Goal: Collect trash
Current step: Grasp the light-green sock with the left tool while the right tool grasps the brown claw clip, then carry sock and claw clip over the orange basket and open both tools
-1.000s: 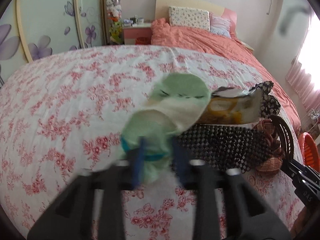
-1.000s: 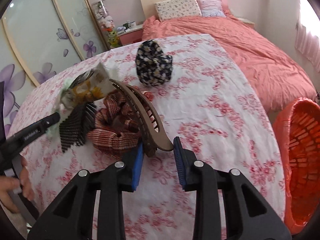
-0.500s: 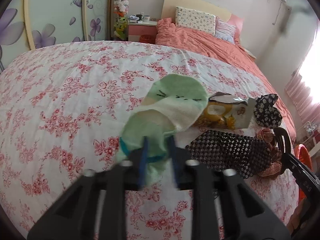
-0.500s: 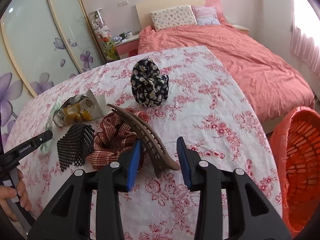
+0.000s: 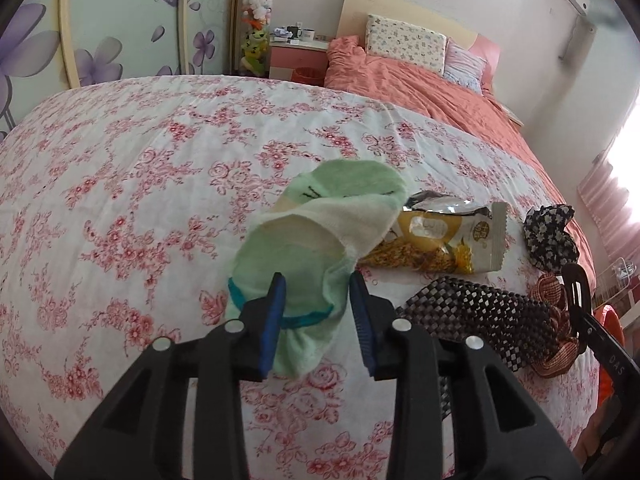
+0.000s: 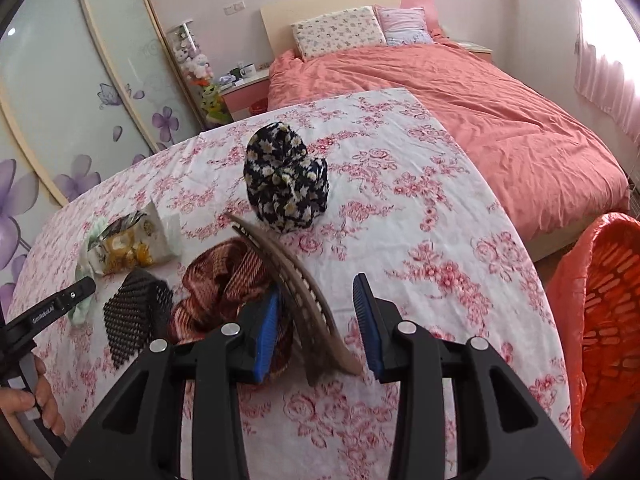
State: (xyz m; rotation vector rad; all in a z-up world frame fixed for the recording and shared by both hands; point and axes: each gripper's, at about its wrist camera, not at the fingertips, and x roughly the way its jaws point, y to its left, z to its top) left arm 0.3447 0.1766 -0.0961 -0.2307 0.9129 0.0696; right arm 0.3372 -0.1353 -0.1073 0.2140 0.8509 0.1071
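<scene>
A yellow snack wrapper (image 5: 444, 240) lies on the floral tablecloth (image 5: 140, 184), partly under a green sock (image 5: 316, 236). My left gripper (image 5: 316, 312) is open, its blue pads on either side of the sock's cuff. The wrapper also shows in the right wrist view (image 6: 128, 246). My right gripper (image 6: 316, 312) is open around a brown hair claw clip (image 6: 304, 292) that rests on a red plaid scrunchie (image 6: 224, 284). An orange bin (image 6: 604, 328) stands at the table's right edge.
A black checkered cloth (image 5: 476, 320) lies beside the sock. A black floral scrunchie (image 6: 286, 182) sits further back on the table. A bed with a coral cover (image 6: 480, 88) is behind, and a nightstand (image 5: 298, 54) and wardrobe doors stand at the left.
The left gripper has opened wider around the sock's cuff and backed off a little. The right gripper has drawn back and widened around the claw clip.
</scene>
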